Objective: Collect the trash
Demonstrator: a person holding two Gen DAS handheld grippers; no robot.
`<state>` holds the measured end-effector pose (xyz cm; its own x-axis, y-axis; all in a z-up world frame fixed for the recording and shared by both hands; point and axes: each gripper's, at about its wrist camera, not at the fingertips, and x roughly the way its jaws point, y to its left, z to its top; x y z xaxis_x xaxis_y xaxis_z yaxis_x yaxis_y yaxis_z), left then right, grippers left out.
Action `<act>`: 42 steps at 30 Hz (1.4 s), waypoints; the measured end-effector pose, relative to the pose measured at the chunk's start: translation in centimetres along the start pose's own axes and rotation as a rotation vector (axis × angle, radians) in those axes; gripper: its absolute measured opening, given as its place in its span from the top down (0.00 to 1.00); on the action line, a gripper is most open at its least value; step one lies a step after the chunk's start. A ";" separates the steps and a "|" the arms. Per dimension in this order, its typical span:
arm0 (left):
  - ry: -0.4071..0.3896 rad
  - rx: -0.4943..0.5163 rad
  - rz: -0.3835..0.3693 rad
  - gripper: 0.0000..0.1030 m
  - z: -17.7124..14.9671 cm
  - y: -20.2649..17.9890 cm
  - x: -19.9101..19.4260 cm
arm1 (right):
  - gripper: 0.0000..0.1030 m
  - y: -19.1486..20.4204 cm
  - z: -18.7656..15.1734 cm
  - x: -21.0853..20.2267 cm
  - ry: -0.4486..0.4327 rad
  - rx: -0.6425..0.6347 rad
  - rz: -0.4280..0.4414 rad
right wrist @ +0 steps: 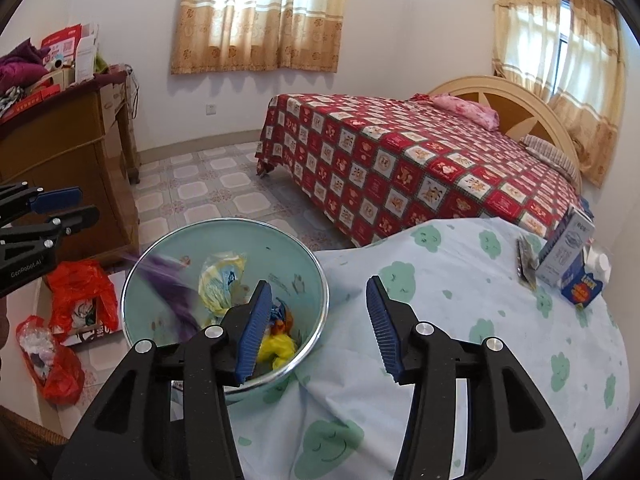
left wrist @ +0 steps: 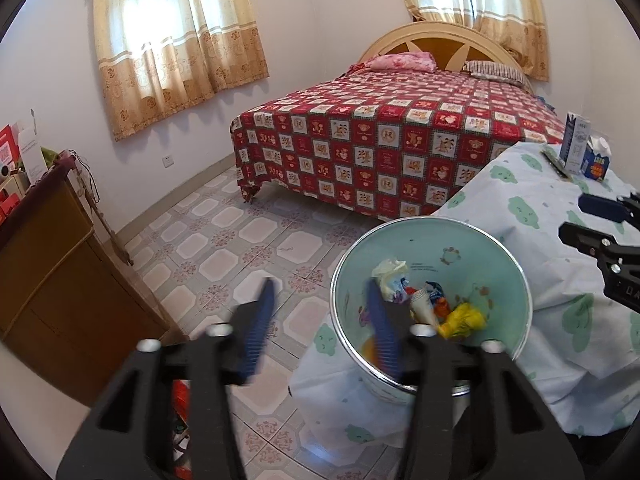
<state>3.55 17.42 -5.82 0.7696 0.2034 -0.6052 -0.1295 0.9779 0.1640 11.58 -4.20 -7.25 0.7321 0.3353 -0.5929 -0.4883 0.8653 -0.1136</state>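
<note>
A pale green bin (left wrist: 492, 264) with a metal rim stands on the floor against the table's cloth. It holds a yellow wrapper (left wrist: 464, 320), crumpled paper (left wrist: 390, 270) and other scraps. My left gripper (left wrist: 320, 284) hangs open and empty over the bin's left rim. My right gripper (right wrist: 319, 282) is open too, empty, above the bin (right wrist: 280, 256) and the table's edge. A purple piece (right wrist: 168, 284), smeared by blur, shows inside the bin's left side. On the table stand a tall carton (right wrist: 564, 248) and a small blue carton (right wrist: 580, 286), beside a dark wrapper strip (right wrist: 526, 262).
The table (right wrist: 460, 320) wears a light blue cloth with green clouds. A bed (left wrist: 400, 136) with a red patterned cover fills the far side. A wooden cabinet (left wrist: 52, 264) stands left. Red plastic bags (right wrist: 80, 292) lie on the tiled floor by the bin.
</note>
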 end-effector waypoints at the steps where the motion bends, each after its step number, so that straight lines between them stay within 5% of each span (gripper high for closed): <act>1: -0.008 -0.001 -0.001 0.42 0.1 -0.1 -0.3 | 0.51 -0.3 -0.2 -0.5 -0.006 0.012 0.000; 5: -0.047 -0.019 -0.015 0.30 0.5 -0.1 -2.1 | 0.47 -1.8 -1.3 -3.2 -0.043 0.081 -0.019; 22: -0.178 -0.055 -0.025 0.09 2.3 -0.3 -7.6 | 0.35 -5.3 -3.3 -12.8 -0.212 0.177 -0.150; 42: -0.179 -0.063 -0.026 0.06 2.2 -0.1 -7.6 | 0.32 -5.5 -3.3 -13.4 -0.216 0.177 -0.158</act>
<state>-0.91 15.62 0.53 0.8715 0.1721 -0.4591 -0.1429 0.9849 0.0979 2.86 -14.66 -1.29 0.8854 0.2466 -0.3941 -0.2842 0.9580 -0.0390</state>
